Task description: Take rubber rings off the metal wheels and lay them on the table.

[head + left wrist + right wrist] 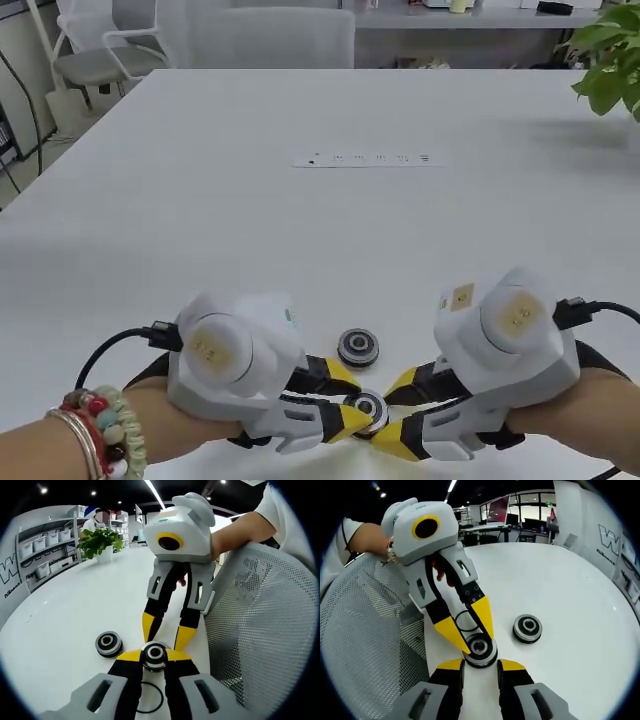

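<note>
Left tool (pixel 349 402) and right tool (pixel 393 410) clench one metal wheel (pixel 366 407) between them — another wheel (pixel 358 346) lies nearby.

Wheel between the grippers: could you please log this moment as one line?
left gripper shut on wheel | right gripper at same wheel, grip unclear | second wheel on table | loose ring on table

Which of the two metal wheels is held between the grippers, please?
The nearer wheel, pinched between the left gripper and right gripper; the other wheel lies free on the table.
</note>
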### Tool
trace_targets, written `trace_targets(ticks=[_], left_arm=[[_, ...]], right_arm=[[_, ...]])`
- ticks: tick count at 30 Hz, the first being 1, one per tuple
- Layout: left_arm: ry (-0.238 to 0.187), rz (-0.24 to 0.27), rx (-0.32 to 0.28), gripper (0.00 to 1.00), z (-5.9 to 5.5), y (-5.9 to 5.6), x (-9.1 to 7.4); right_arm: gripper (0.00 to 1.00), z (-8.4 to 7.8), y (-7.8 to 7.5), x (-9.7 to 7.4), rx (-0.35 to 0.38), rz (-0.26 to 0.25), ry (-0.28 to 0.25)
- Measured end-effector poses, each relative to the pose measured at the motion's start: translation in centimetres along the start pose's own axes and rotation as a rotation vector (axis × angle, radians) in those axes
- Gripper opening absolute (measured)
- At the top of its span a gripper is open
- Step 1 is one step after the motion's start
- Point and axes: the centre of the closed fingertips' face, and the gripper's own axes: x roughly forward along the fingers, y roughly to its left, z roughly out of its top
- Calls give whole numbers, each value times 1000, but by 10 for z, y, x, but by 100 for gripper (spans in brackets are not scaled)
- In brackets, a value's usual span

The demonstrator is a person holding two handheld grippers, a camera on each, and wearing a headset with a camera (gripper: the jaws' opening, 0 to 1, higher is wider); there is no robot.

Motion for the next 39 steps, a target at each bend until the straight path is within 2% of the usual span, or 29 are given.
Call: trace_targets(ticks=[8,22,33,36,39], left_arm=[[-3,-9,1,8,0,-2,1],[-12,-9,2,8,0,0,2],[-15,-7,2,8,1,-1,2],[-16,-6,2,8,1,-1,2],[-17,-5,1,8,1,-1,2]], right_arm=[[22,1,1,0,-28,-4,6],[14,-3,0,-4,25,15,14],[10,-6,1,-5,39,25,21],[7,-6,1,-7,68,34,13],[10,-6,-1,-6,74,26,10]])
